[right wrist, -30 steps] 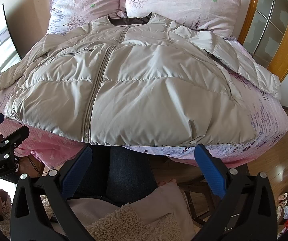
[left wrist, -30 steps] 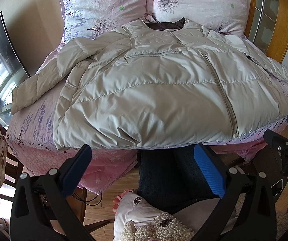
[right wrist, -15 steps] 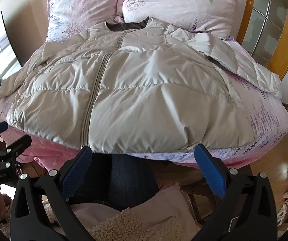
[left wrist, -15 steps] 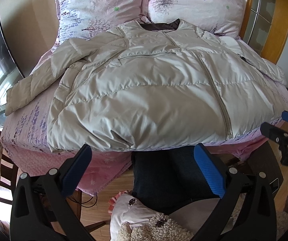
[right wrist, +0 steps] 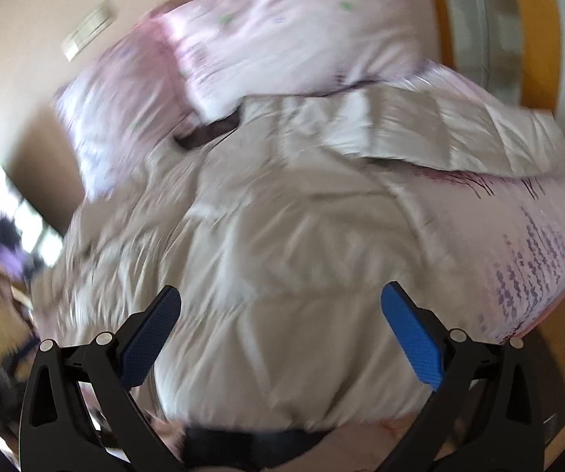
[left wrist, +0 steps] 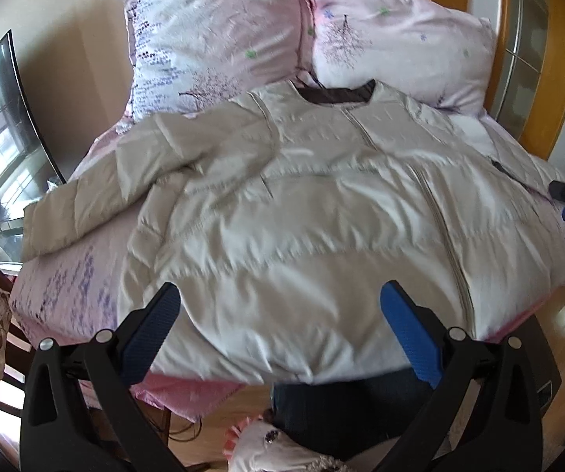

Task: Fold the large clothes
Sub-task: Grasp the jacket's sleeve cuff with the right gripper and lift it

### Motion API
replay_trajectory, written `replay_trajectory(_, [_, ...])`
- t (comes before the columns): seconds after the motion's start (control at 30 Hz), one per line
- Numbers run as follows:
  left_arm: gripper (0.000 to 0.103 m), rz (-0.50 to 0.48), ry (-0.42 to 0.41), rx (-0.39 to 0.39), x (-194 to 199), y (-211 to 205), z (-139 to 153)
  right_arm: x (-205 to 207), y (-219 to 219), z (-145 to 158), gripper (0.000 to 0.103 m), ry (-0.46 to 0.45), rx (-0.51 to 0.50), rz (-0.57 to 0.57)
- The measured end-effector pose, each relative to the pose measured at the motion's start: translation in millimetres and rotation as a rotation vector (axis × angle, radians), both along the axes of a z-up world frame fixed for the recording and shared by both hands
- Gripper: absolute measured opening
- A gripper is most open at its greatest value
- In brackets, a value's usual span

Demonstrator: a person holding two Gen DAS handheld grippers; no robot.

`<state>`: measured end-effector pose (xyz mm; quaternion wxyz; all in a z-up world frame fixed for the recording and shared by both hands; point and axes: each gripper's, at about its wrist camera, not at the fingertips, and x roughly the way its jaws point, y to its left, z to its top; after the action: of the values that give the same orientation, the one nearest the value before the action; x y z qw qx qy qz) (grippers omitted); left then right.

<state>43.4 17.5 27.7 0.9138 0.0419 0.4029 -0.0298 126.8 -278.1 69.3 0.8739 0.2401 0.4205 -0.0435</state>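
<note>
Pale beige, glossy quilted fabric fills the space ahead of both tools: a puffy down jacket (left wrist: 321,204) lies front-up across a bed (left wrist: 66,271) covered in a pink sheet printed with small purple sprigs. The jacket's padding is stitched in broad horizontal bands, a zipper line runs down its front, and a dark brown lining shows at the round neck opening on the far side. The left tool (left wrist: 280,324) hangs over the near hem with its blue, ribbed fingers (left wrist: 410,334) spread wide and nothing between them; the right tool (right wrist: 280,326) is likewise wide apart and empty above the hem. Beyond the left tool and off to its left, one sleeve bends outward and droops toward the bed's side edge, leaving a bare strip of sheet beside the jacket's body. In the right wrist view the other sleeve runs away to the far right, with open sheet nearer that tool on its right. Two pink floral pillows (left wrist: 219,47) stand against the wall past the collar. Just below the left tool the hem overhangs the bed edge, and dark trousers (left wrist: 341,417) of the person show under it. The right wrist view is heavily motion-blurred, so seams and edges there are hard to make out.
</note>
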Motion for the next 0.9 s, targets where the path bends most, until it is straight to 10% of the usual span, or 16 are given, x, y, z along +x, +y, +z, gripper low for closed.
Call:
replay_trajectory(0.23, [0.101, 0.063, 0.008, -0.004, 43.8, 20.0, 6.0, 22.9, -84.9, -13.9, 0.101, -0.008, 0.176, -0.206])
replay_trajectory(0.53, [0.101, 0.088, 0.047, -0.045, 96.1, 45.5, 3.7, 23.7, -207.7, -81.5, 0.076, 0.051, 0.412, -0.585])
replay_trajectory(0.9, [0.101, 0.057, 0.111, -0.040, 140.8, 36.9, -6.8, 23.2, -260.4, -103.8, 0.065, 0.030, 0.430, -0.772])
